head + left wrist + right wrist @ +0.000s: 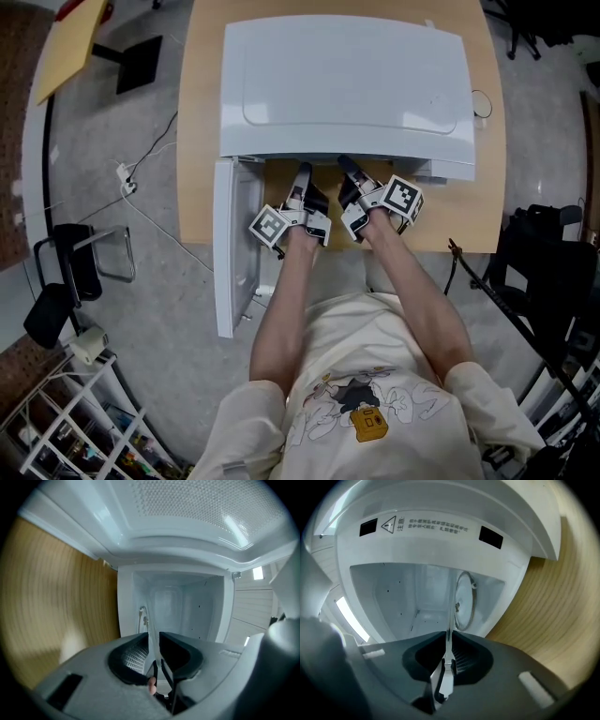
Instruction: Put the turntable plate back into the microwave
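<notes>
The white microwave [347,84] stands on a wooden table [202,122] with its door [234,244] swung open at the left. Both grippers reach into its mouth, and the top hides the plate in the head view. In both gripper views, which are rolled sideways, the clear glass turntable plate [150,623] [451,611] shows edge-on, running into the cavity. My left gripper [154,637] [302,173] has the plate's edge between jaws that stand slightly apart. My right gripper [448,637] [345,167] is shut on the thin glass edge. A round white disc [465,601] lies on the cavity floor beside the plate.
The open door juts past the table's front edge at my left. A black chair [70,267] and a white cable with a plug [127,178] are on the grey floor at the left. Black gear [548,272] stands at the right, a wire shelf [84,422] at the lower left.
</notes>
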